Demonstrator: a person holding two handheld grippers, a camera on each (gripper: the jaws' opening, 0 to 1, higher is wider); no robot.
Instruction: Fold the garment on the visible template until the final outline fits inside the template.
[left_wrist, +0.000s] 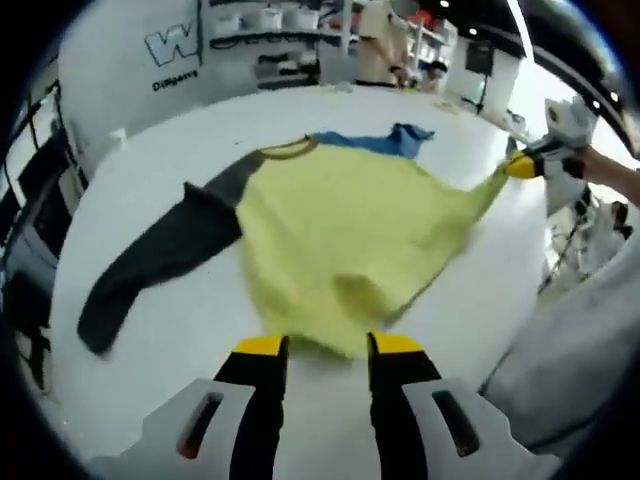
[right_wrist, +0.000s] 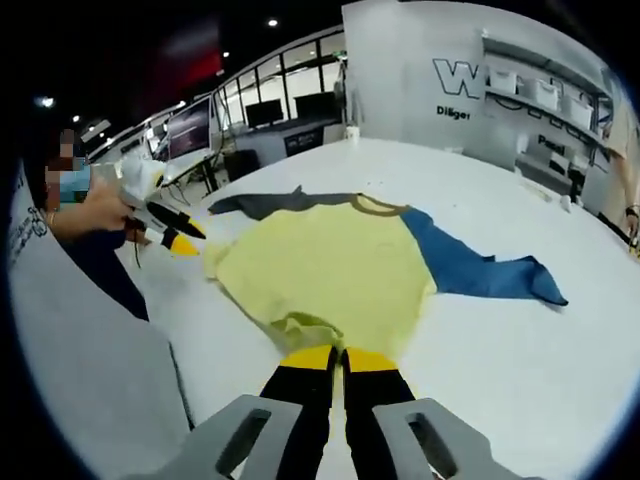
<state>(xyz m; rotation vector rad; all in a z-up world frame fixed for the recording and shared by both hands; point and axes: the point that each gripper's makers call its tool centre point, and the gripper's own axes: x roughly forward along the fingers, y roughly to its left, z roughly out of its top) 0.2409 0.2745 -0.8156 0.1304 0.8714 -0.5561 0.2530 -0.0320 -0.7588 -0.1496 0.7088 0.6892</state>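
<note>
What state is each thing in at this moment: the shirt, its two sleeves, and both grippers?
Shirt: spread on the table, hem lifted at two corners.
Grey sleeve: stretched out flat, unfolded.
Blue sleeve: lying out to the side, unfolded.
Left gripper: shut on the shirt's hem corner.
Right gripper: shut on the shirt's other hem corner.

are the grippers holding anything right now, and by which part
Both hold the yellow shirt by its bottom hem: the right gripper at one corner, the left gripper at the other.
</note>
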